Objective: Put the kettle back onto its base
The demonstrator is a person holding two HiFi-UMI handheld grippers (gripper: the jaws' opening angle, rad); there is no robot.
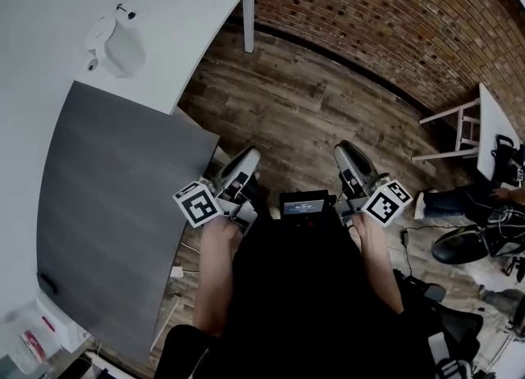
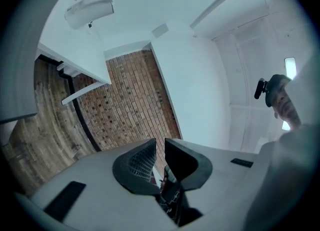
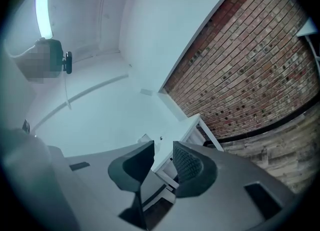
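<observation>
Best to take the white kettle (image 1: 115, 43), on the far white table (image 1: 197, 8) well apart from the shut, empty left claw (image 2: 160, 152) and the barely parted, empty right claw (image 3: 163, 157), by its handle: probably rigid, slick, heavy if full.

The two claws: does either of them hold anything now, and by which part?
Nothing is held. The left claw is shut with nothing in it, and the right claw stands slightly apart, also empty.
</observation>
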